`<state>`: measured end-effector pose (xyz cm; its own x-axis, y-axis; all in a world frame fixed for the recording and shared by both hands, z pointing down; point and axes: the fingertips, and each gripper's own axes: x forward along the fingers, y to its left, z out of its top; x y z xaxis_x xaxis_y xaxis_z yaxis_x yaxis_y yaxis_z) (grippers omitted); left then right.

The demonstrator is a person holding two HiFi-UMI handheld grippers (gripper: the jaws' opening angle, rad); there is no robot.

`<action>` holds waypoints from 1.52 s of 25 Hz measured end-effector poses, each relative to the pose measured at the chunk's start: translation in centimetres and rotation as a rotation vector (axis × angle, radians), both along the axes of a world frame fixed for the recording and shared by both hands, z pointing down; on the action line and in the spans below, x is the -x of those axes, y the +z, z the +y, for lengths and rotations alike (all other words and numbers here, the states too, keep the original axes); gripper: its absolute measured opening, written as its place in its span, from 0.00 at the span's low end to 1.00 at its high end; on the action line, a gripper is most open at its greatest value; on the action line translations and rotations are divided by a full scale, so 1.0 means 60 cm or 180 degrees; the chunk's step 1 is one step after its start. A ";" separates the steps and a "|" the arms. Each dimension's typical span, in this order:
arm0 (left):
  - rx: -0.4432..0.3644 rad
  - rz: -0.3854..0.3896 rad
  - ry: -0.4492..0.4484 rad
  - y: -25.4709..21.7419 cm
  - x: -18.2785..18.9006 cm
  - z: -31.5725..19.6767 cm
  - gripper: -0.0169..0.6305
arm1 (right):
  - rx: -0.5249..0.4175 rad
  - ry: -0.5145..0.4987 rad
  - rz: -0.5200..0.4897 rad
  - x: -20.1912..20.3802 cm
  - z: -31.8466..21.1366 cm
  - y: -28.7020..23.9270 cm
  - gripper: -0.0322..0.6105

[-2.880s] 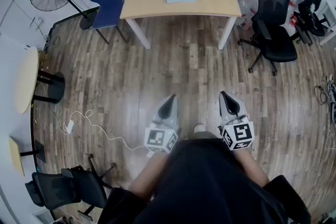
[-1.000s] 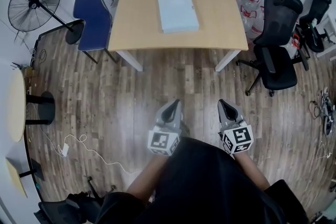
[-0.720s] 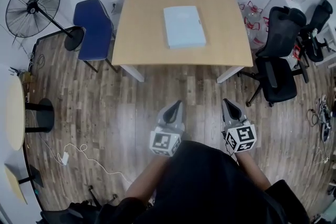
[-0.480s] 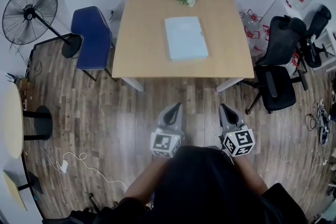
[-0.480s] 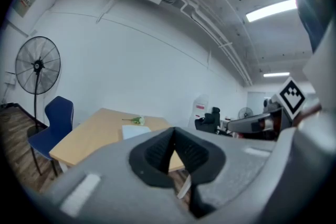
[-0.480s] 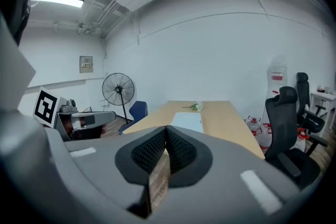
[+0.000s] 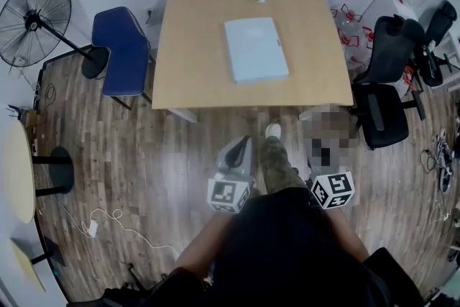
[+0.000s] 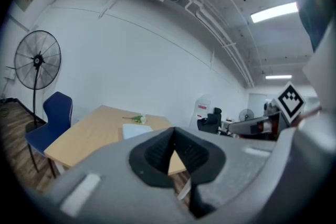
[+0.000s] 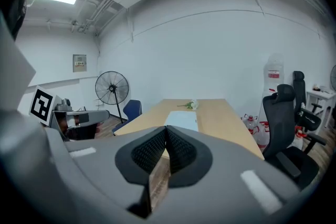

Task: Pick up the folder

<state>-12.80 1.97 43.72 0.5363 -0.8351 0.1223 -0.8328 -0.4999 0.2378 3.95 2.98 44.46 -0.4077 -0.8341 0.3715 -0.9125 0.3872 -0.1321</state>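
Left tongs (image 8: 173,132) and right tongs (image 9: 165,132) are closed tight, empty, with the folder (image 7: 255,49) on the table (image 7: 194,47) well ahead

Head view: high up, facing steeply down; worktop (image 7: 194,47) ahead, well apart. Left gripper view: low, near level, over the left claw (image 8: 173,132) toward the worktop's near left corner. Right gripper view: low, over the right claw (image 9: 166,131), along the worktop's length. All three share the worktop.
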 end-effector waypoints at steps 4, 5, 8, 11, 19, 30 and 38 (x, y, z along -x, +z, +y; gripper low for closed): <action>0.0047 -0.0056 -0.0107 0.014 -0.002 -0.048 0.03 | 0.0012 -0.0048 -0.0079 -0.006 -0.067 0.017 0.05; 0.0056 -0.0075 -0.0133 0.018 -0.001 -0.063 0.03 | 0.0012 -0.0082 -0.0088 -0.006 -0.087 0.021 0.05; 0.0119 -0.0127 -0.0212 0.030 0.002 -0.126 0.03 | 0.0020 -0.0190 -0.0100 -0.005 -0.159 0.031 0.05; 0.0248 -0.0165 -0.0269 0.043 -0.001 -0.213 0.03 | 0.0065 -0.0250 -0.0114 -0.014 -0.252 0.039 0.05; 0.0470 -0.0273 -0.0329 0.090 -0.039 -0.427 0.03 | 0.0288 -0.0286 -0.0180 -0.067 -0.450 0.097 0.05; 0.0958 -0.0350 -0.0569 0.222 -0.053 -0.582 0.03 | 0.1012 -0.0551 -0.0284 -0.101 -0.625 0.243 0.05; 0.1326 -0.0391 -0.0709 0.301 -0.018 -0.650 0.03 | 0.1332 -0.0404 -0.0104 -0.103 -0.700 0.349 0.05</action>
<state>-11.72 -37.06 61.75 0.3106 -0.7945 0.5219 -0.9432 -0.1894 0.2730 10.12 -39.00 65.41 -0.5145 -0.5571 0.6519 -0.8539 0.4030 -0.3295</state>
